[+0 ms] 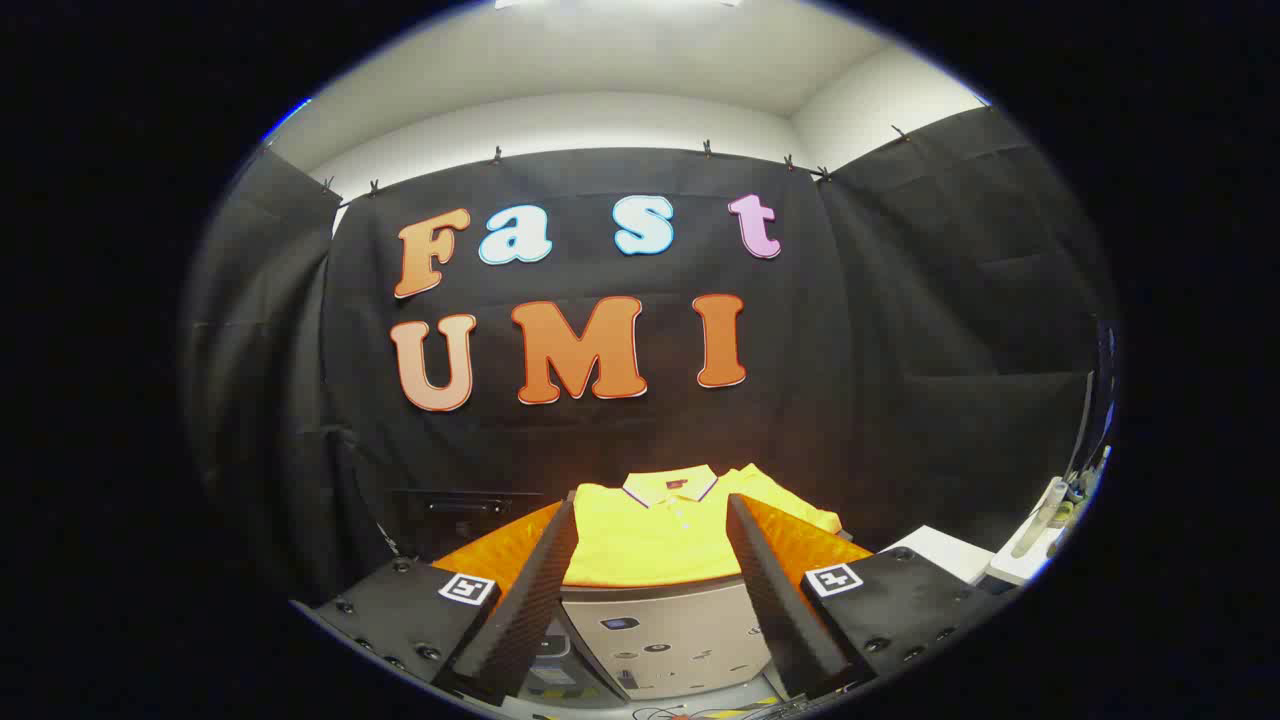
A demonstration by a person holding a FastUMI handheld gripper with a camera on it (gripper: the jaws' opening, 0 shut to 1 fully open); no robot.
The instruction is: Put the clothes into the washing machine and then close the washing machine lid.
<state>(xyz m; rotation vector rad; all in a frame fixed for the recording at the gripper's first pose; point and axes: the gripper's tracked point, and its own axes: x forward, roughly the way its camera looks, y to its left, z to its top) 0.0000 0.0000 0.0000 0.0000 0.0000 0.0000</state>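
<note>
**Approach to the shirt**

While the gripper [650,590] hangs with fingers spread wide and nothing held, one yellow shirt [660,535] lies folded on an orange surface [500,552], just ahead of the fingertips. Beneath sits one washing machine [665,635]. Best move, I judge: advance low, pinch the near hem firmly, then lift clear.

A staged recording booth, not a home: black cloth wall [900,330] clipped up on three sides under a plain white ceiling [640,60]. An orange-covered counter [500,550] at 12 o'clock from the tool [650,600], whose fingers stand apart, carries a yellow polo shirt [650,535].
</note>
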